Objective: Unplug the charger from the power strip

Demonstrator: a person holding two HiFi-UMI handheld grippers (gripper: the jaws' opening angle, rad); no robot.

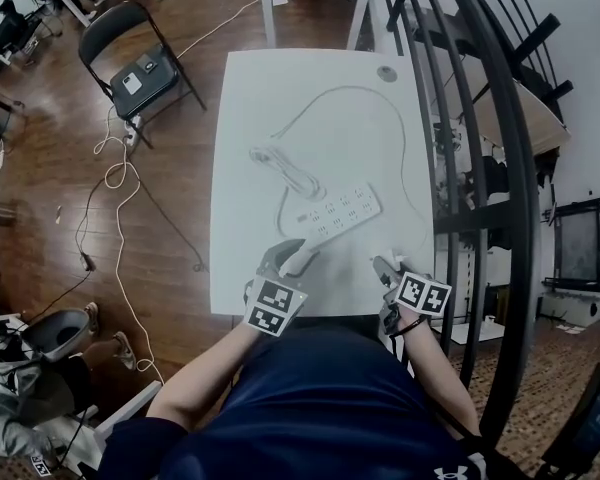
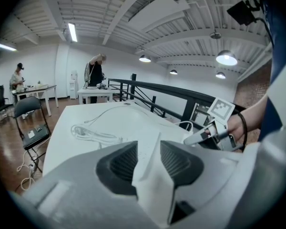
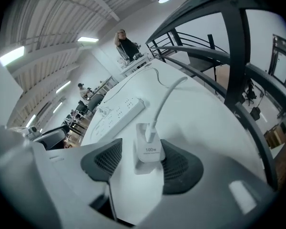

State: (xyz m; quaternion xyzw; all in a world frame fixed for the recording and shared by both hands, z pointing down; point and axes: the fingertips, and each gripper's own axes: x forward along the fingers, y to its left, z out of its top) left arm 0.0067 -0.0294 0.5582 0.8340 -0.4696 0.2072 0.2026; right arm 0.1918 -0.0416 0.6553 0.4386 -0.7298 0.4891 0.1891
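A white power strip (image 1: 342,211) lies across the middle of the white table (image 1: 250,268). My left gripper (image 1: 288,256) is shut on its near end, and in the left gripper view the strip's end (image 2: 150,175) stands upright between the pads. A white charger (image 3: 148,150) marked 100W lies on the table between the jaws of my right gripper (image 3: 143,144). It is clear of the strip. The jaws are open, with a gap beside the left pad. The charger's white cable (image 3: 164,101) runs off toward the table's far end. In the head view my right gripper (image 1: 383,266) sits near the front right corner.
A coiled white cord (image 1: 285,168) lies behind the strip. A black railing (image 1: 470,168) runs close along the table's right side. A black folding chair (image 1: 130,58) and loose cables (image 1: 110,178) are on the wooden floor to the left. People stand at far tables (image 2: 93,92).
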